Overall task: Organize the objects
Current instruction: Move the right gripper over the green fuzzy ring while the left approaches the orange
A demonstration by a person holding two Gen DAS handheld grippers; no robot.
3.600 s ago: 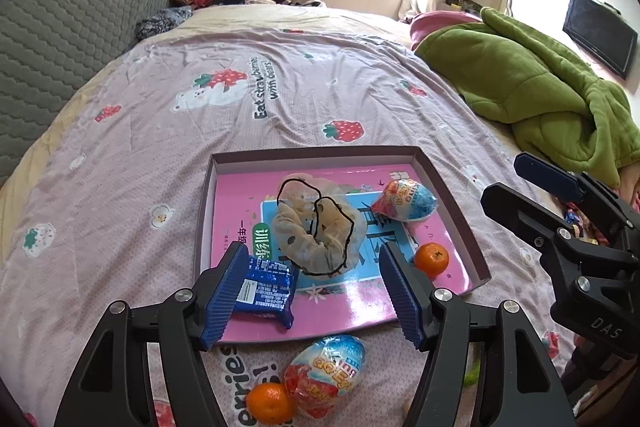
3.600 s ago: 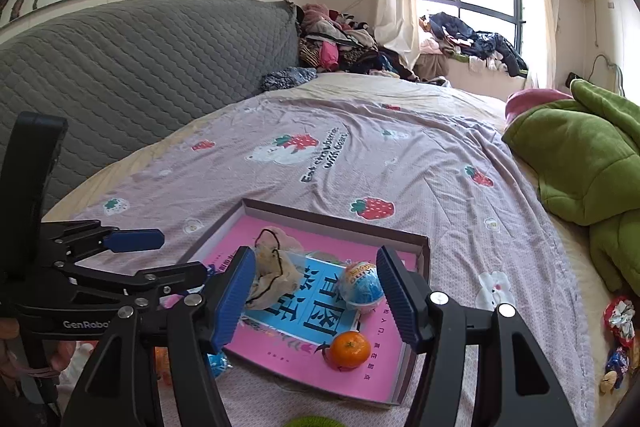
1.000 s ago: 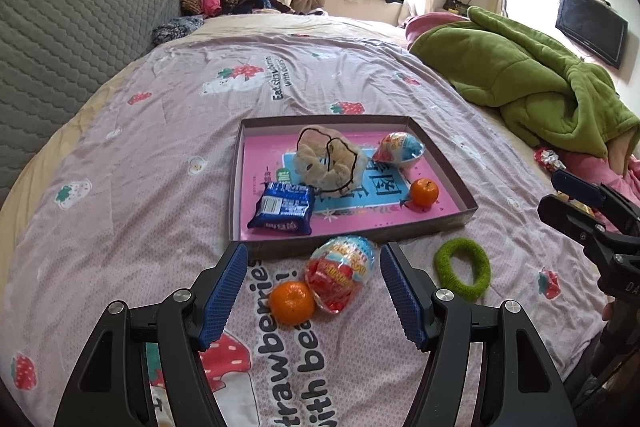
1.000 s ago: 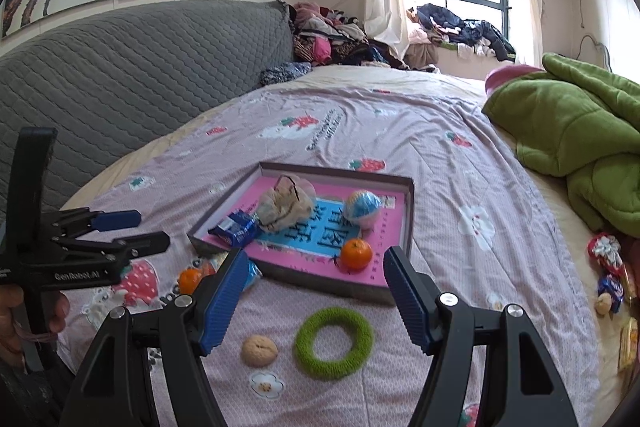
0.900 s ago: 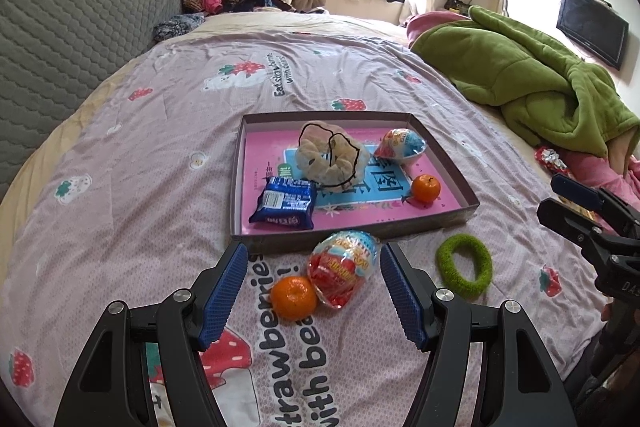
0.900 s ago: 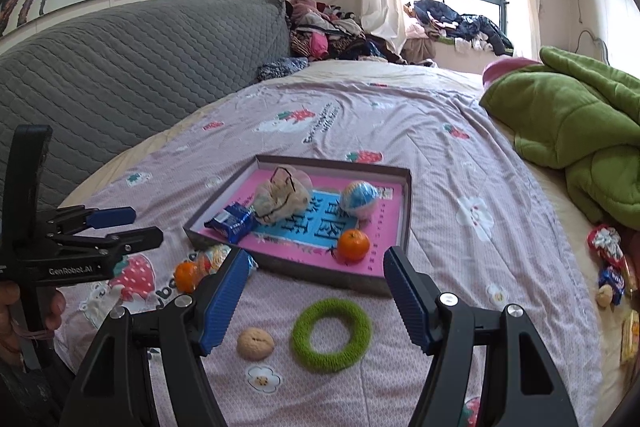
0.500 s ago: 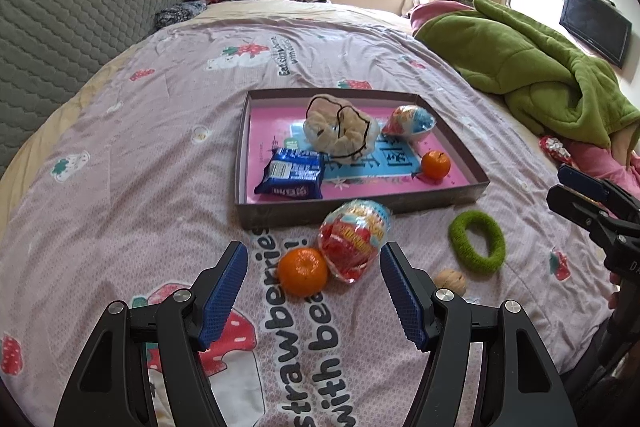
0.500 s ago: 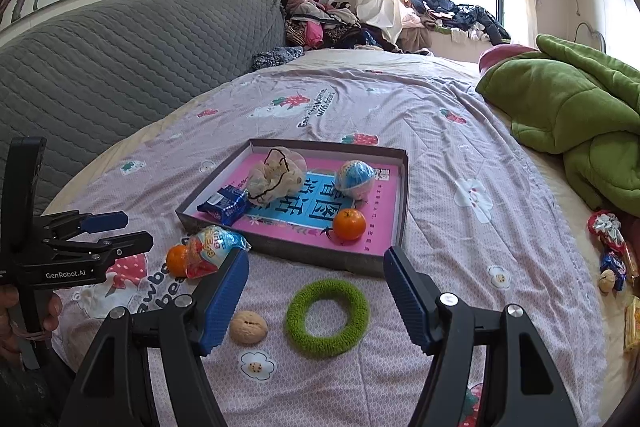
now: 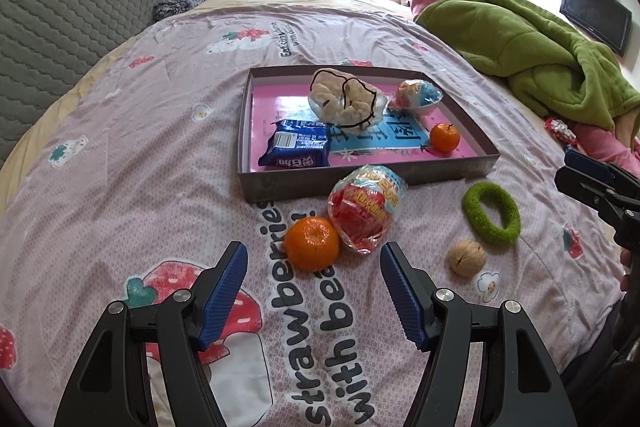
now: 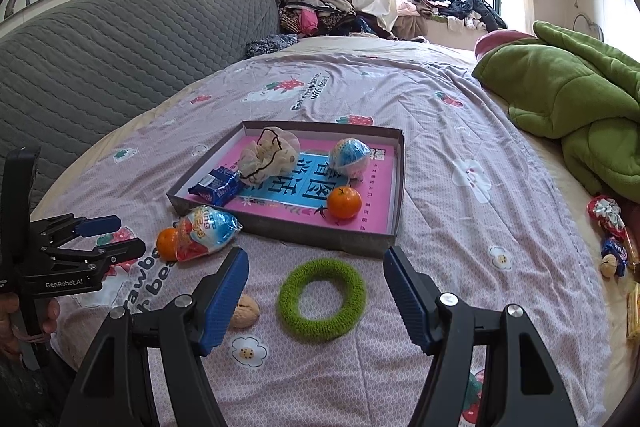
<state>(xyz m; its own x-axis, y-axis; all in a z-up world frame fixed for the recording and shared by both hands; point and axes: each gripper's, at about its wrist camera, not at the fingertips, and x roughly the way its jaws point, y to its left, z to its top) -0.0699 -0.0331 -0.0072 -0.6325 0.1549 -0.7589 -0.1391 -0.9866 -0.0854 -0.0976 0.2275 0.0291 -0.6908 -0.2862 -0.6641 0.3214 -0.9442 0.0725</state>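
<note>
Both your left gripper (image 9: 312, 287) and right gripper (image 10: 316, 291) hang spread and empty. Four items sit in the shallow grey cardboard tray (image 9: 368, 183); orange tangerine (image 9: 312, 243), foil-wrapped egg (image 9: 366, 213), fuzzy green ring (image 10: 322, 299) and walnut (image 9: 466, 258) remain outside on the bedsheet.

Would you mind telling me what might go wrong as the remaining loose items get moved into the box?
1. The loose tangerine touches the foil-wrapped egg; the open left gripper, closing on either, may nudge the other away.
2. The walnut sits beside the right gripper finger, so reaching for the green ring could bump it.
</note>
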